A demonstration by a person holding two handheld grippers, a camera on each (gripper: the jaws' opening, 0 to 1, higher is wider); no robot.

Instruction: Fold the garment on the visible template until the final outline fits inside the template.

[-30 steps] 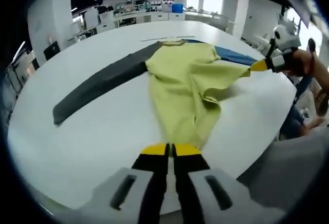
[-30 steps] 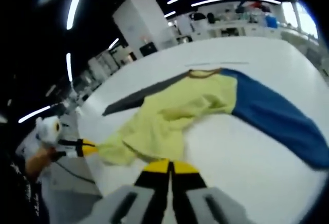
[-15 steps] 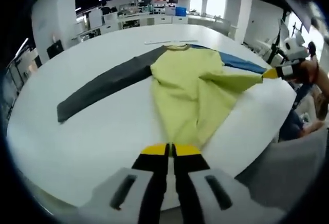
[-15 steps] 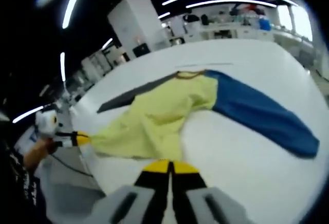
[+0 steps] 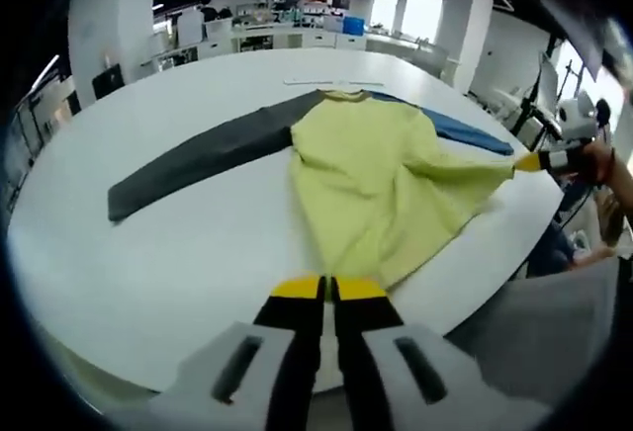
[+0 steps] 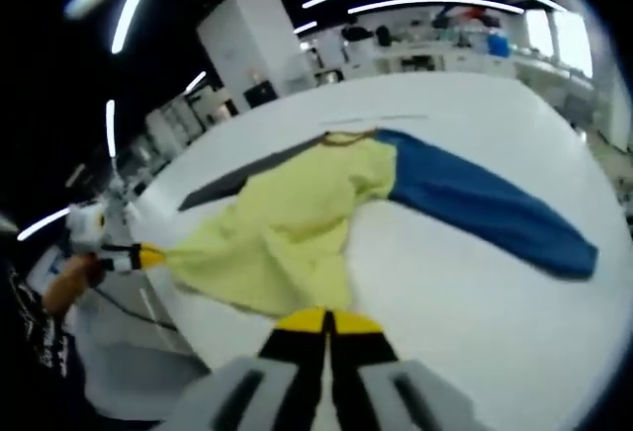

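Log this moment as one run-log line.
stage: spreading garment | left gripper: shut on yellow hem | right gripper: shut on yellow hem | garment: flat on white table, grey sleeve and blue sleeve out, unfolded

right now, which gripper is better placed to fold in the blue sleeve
Right, probably: the blue sleeve lies on the right gripper's side, while the left gripper grips the yellow hem at the far corner.

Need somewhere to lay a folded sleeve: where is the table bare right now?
Bare table lies between the grey sleeve and the near edge, and beyond the collar. In the right gripper view, more lies below the blue sleeve. The yellow body, pulled between both grippers, crowds the near middle.
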